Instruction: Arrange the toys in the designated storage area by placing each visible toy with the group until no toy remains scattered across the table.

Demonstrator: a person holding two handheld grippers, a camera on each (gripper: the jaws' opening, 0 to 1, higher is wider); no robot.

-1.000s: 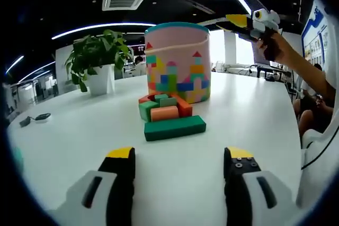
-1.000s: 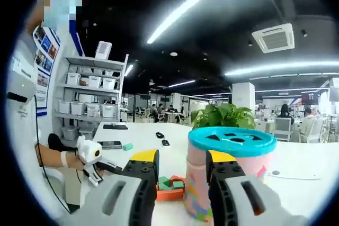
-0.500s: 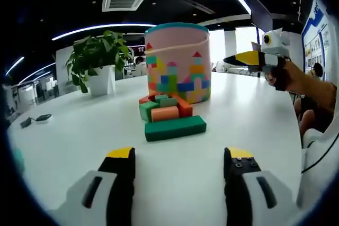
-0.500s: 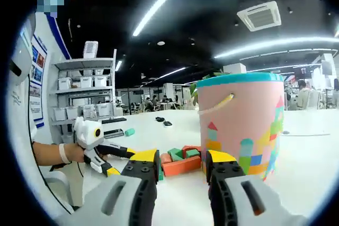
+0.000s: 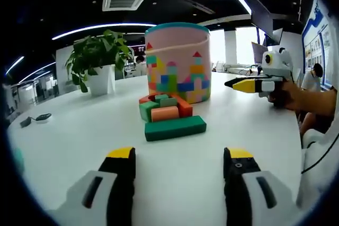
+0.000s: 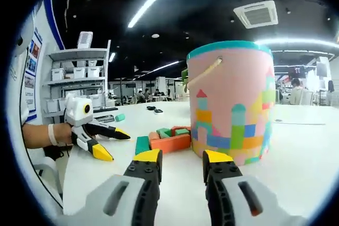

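A heap of foam blocks lies on the white table, with a long green block at its near edge. Right behind them stands a tall pink bucket with a teal lid and printed castle shapes. My left gripper hovers low in front of the heap, open, nothing between its jaws. My right gripper reaches in from the right at bucket height. In the right gripper view my right gripper is open and empty before the bucket, the blocks to its left, and the left gripper is spread open.
A potted plant stands at the table's far left, with small dark items near the left edge. A person's arm holds the right gripper. Shelves with bins line the far wall. Bare tabletop surrounds the heap.
My right gripper has come down from above bucket height to level with the bucket's side, close to the table. The left gripper and the blocks have not moved.
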